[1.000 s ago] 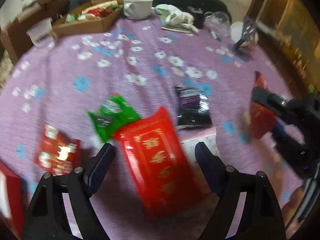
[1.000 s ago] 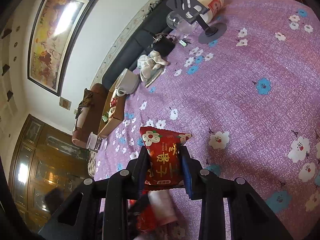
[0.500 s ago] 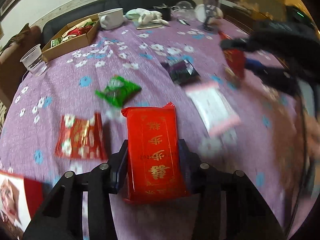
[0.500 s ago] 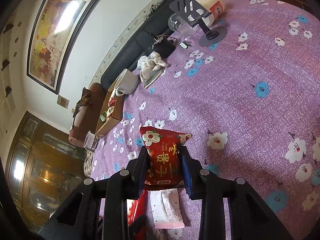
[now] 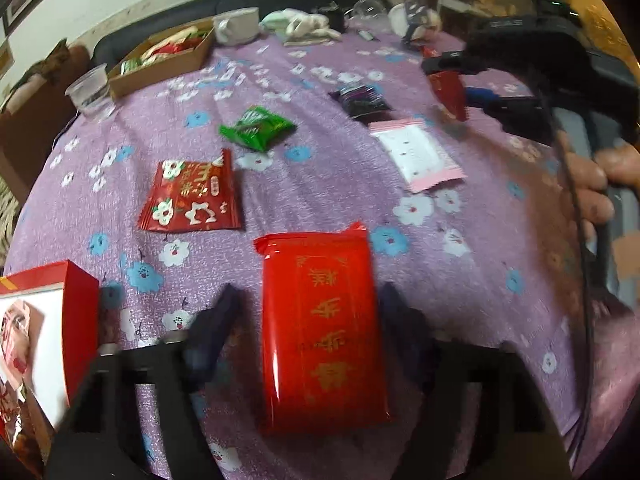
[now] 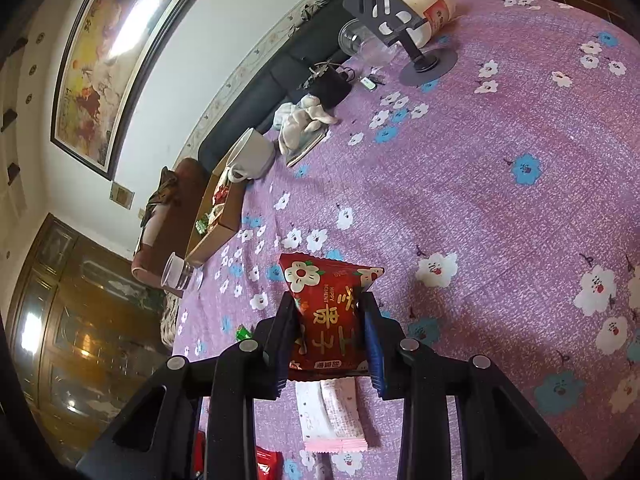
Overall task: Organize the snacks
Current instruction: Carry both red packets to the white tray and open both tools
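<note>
A long red pack with gold writing (image 5: 320,328) lies on the purple flowered cloth between the jaws of my left gripper (image 5: 310,300). Its blurred fingers (image 5: 216,328) stand apart from the pack's sides, with cloth showing in the gaps. My right gripper (image 6: 328,304) is shut on a small red snack packet with white flowers (image 6: 326,312), held above the table. The left wrist view shows that gripper (image 5: 448,80) at the upper right, in a person's hand (image 5: 592,184). Loose on the cloth lie a red flowered packet (image 5: 192,196), a green one (image 5: 258,128), a dark one (image 5: 362,98) and a pink-white one (image 5: 416,154).
A cardboard box (image 5: 160,68) holding snacks stands at the far left edge, with a plastic cup (image 5: 90,90) and a white mug (image 5: 236,26) beside it. A red printed box (image 5: 76,320) sits at the near left. A phone stand (image 6: 400,12) and cloths occupy the far side.
My left gripper closed around the red pack and swung with it across the table. Its jaws now stand wider than half a second ago. The right gripper has kept still with its packet.
</note>
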The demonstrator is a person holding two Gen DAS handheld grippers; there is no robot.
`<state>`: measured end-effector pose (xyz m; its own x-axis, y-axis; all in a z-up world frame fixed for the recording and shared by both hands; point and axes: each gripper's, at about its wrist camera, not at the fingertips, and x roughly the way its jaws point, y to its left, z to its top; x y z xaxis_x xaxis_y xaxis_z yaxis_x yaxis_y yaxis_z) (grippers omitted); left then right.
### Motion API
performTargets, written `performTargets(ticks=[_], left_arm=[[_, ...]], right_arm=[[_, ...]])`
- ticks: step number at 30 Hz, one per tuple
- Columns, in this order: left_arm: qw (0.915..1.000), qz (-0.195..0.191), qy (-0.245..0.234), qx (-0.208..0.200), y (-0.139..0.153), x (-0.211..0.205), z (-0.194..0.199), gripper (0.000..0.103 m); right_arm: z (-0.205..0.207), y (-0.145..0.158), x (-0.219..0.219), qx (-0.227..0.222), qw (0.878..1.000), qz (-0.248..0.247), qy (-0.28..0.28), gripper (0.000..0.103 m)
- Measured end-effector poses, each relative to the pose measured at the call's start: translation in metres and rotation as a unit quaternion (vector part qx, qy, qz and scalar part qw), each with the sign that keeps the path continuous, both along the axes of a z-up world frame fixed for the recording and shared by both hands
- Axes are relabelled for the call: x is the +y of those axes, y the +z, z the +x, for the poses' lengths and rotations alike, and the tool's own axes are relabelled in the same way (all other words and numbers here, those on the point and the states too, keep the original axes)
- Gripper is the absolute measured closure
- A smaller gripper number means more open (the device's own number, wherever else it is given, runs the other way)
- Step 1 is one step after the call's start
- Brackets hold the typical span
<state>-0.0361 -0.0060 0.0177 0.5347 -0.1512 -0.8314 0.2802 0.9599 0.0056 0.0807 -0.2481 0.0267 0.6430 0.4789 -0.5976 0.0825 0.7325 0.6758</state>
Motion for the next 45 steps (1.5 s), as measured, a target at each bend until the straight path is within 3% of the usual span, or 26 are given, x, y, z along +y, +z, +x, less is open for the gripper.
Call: performTargets(ticks=[7,11,16,19,24,27,33,39,45], left_arm=[[0.9995,-0.024,0.002,-0.022,0.005,0.009,-0.026,0.06],[0.9963,-0.017,0.017,-0.082,0.033,0.021,-0.05,0.059],[0.9842,0.007,0.064,-0.165,0.069,0.056,-0.073,0.059],[0.9772,0.014,0.094,-0.19,0.081,0.082,-0.08,0.059],[0.9716,0.009,0.132,-0.196,0.085,0.121,-0.091,0.059],[0.9698,0.003,0.146,-0.195,0.081,0.14,-0.099,0.059],[0.9608,-0.005,0.181,-0.21,0.08,0.176,-0.115,0.059],[0.9509,0.001,0.219,-0.219,0.076,0.212,-0.13,0.059],[0.9439,-0.001,0.246,-0.22,0.071,0.24,-0.14,0.059]], right_arm=[[-0.002,0.004,0.003,-0.011,1.0,-0.005,0.005,0.071],[-0.006,0.01,0.008,-0.032,0.999,0.003,0.018,0.071],[-0.017,0.024,0.031,-0.076,0.995,0.006,0.061,0.071],[-0.028,0.034,0.054,-0.106,0.989,-0.003,0.1,0.071],[-0.054,0.048,0.097,-0.144,0.976,-0.032,0.16,0.072],[-0.07,0.053,0.116,-0.143,0.973,-0.023,0.178,0.072],[-0.117,0.067,0.187,-0.161,0.957,-0.028,0.242,0.072],[-0.156,0.059,0.264,-0.168,0.939,-0.013,0.301,0.071],[-0.178,0.046,0.312,-0.172,0.927,-0.021,0.333,0.071]])
